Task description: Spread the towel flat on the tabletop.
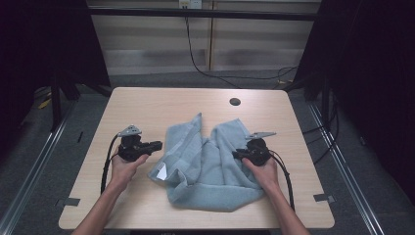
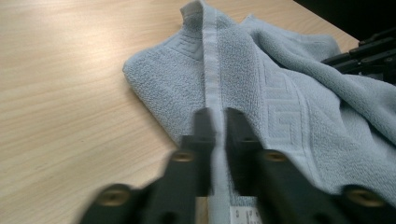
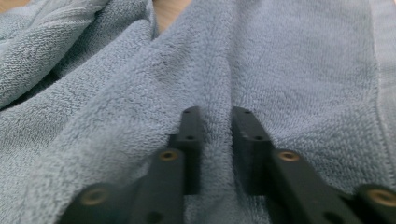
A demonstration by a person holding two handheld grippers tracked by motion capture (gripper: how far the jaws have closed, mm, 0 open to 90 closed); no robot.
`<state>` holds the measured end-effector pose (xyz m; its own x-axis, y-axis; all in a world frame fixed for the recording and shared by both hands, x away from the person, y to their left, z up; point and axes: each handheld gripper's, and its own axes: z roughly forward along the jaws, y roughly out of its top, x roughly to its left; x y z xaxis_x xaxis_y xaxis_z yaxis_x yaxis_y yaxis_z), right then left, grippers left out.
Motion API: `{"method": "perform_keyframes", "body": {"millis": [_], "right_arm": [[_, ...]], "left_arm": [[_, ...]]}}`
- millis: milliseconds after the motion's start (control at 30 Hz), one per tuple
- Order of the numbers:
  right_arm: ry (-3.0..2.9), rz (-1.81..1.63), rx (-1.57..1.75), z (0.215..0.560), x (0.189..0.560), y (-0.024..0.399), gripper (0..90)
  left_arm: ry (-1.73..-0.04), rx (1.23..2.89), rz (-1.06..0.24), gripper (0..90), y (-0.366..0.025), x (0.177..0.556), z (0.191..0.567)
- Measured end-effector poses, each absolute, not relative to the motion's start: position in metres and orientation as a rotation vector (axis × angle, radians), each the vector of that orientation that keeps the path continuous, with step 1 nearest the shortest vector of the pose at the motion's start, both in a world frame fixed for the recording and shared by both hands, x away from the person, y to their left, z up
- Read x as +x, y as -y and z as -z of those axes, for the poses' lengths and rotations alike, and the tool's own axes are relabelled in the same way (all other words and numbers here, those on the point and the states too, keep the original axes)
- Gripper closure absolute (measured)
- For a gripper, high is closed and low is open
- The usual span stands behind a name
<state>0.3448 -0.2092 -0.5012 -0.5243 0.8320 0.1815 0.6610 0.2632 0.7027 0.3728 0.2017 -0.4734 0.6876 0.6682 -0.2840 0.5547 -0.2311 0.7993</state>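
A light blue towel (image 1: 210, 166) lies crumpled across the middle of the wooden table (image 1: 147, 105). A white label (image 1: 164, 171) shows at its left fold. My left gripper (image 1: 157, 145) meets the towel's left edge. In the left gripper view its jaws (image 2: 217, 114) are shut on the towel's flat hem band (image 2: 208, 70). My right gripper (image 1: 237, 154) rests on the towel's right part. In the right gripper view its jaws (image 3: 217, 114) pinch a raised fold of the towel (image 3: 289, 60). The right gripper (image 2: 369, 53) also shows far off in the left gripper view.
A round cable hole (image 1: 235, 102) sits near the table's far edge. Bare wood (image 2: 70, 93) stretches left of the towel. A black cable (image 1: 195, 58) hangs behind the table, and dark curtains stand at both sides.
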Motion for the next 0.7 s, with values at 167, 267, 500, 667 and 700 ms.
{"method": "perform_keyframes", "body": {"millis": [167,267,500,667,700], "right_arm": [[-2.305,-1.155,1.371,0.496,0.342,0.206,86.4],[-2.323,-1.152,1.358,0.496,0.337,0.201,86.7],[-2.364,-1.156,1.299,0.495,0.324,0.191,86.5],[-2.339,-1.187,1.313,0.493,0.325,0.195,86.5],[-2.326,-1.196,1.317,0.492,0.325,0.197,86.5]], "left_arm": [[-0.899,1.963,-0.107,44.1,-0.159,0.383,0.474],[-0.883,2.015,-0.070,35.3,-0.135,0.388,0.478],[-0.877,2.104,-0.118,37.5,-0.106,0.385,0.499],[-0.838,2.097,-0.158,78.7,-0.116,0.380,0.495],[-0.843,2.075,-0.158,79.7,-0.120,0.379,0.494]]}}
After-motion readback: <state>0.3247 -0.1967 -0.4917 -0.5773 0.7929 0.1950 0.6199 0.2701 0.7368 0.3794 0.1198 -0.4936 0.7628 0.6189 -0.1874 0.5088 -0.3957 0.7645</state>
